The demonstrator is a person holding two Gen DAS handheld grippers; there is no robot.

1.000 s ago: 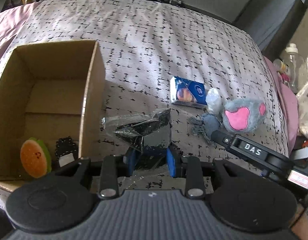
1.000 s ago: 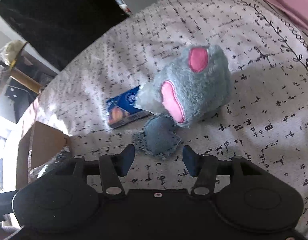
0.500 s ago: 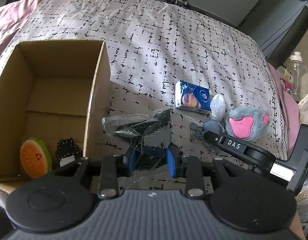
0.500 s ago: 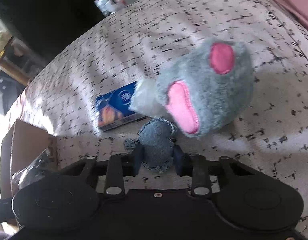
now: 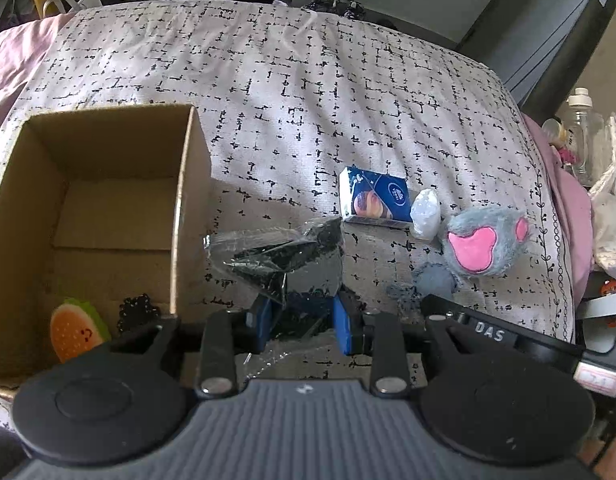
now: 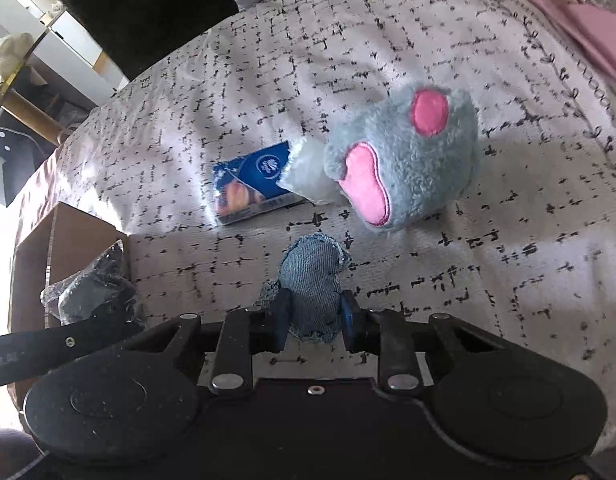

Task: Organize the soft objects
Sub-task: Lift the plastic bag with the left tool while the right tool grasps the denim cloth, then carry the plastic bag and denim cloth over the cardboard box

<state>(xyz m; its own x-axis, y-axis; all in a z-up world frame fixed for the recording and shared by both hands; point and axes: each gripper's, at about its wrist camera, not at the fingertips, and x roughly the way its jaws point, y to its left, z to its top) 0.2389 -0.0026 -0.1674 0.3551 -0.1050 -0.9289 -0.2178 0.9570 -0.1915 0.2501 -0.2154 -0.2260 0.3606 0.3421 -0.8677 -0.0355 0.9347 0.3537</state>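
Lettering "DAS" on right gripper (image 5: pixel 448 312), just closed, pinching denim pouch (image 6: pixel 312 280), left gripper (image 5: pixel 303 320) clamping plastic-wrapped black item (image 5: pixel 291 268)

Bed cover (image 5: pixel 308 92), black-flecked: cardboard box (image 5: pixel 187 208), blue packet (image 5: pixel 378 200), grey-pink plush (image 5: pixel 484 246), possibly white wad (image 5: pixel 426 218).

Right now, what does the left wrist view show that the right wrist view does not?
Only the left wrist view shows inside the cardboard box: an orange slice toy and a black beaded item, plus the left gripper shut on a black plastic-wrapped bundle. Only the right wrist view shows the right gripper shut on a denim pouch. Both share the grey plush, blue tissue pack and patterned bedspread.
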